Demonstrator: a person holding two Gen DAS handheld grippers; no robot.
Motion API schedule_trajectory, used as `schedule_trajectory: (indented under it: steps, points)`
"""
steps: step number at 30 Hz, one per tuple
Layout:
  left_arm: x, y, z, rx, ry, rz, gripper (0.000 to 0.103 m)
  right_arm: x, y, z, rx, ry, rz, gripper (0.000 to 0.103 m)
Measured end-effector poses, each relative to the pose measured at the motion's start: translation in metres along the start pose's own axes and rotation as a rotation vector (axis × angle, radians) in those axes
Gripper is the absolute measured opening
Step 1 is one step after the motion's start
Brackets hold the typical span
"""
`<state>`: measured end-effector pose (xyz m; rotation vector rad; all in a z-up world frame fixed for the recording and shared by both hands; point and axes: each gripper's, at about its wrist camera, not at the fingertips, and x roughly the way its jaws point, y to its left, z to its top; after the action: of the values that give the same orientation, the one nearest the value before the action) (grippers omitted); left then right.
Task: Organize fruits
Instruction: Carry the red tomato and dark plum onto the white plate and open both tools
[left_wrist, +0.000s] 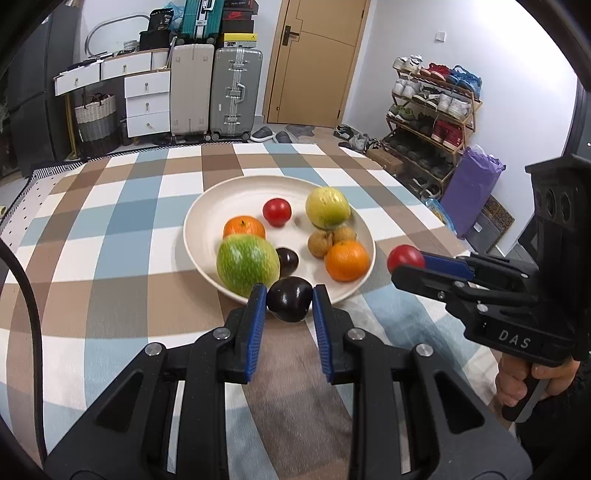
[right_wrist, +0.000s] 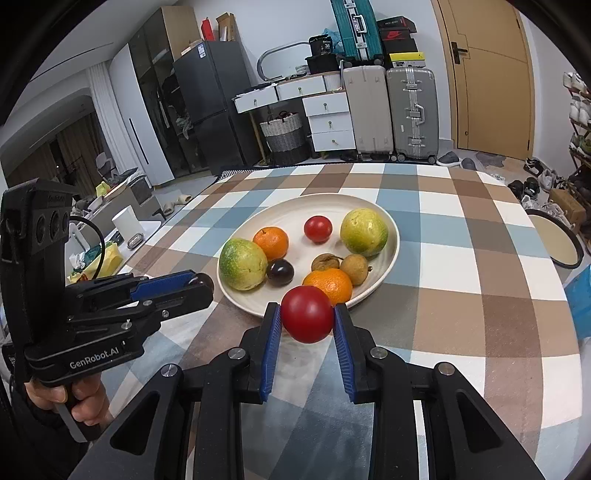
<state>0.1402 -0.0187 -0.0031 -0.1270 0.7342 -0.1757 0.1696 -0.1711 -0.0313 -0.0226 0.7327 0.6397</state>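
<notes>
A cream plate on the checked tablecloth holds two green-yellow fruits, two oranges, a red tomato, a dark plum and two brown wrinkled fruits. My left gripper is shut on a dark plum at the plate's near rim; it also shows in the right wrist view. My right gripper is shut on a red tomato just before the plate's near rim; it shows in the left wrist view right of the plate.
The table edge curves at the far side and right. A round stool stands beyond the right edge, a shoe rack further right. Suitcases, drawers and a door are at the back wall.
</notes>
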Motion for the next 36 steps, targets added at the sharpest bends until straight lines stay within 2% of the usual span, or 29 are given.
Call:
schedule_trajectory:
  steps: [20, 36]
  points:
    - [0.028, -0.004, 0.024, 0.012, -0.015, -0.004, 0.023, 0.016, -0.007, 0.018, -0.004, -0.016, 0.005, 0.029]
    - [0.051, -0.014, 0.019, 0.053, 0.009, -0.010, 0.023, 0.042, -0.009, 0.031, -0.001, 0.003, 0.022, 0.029]
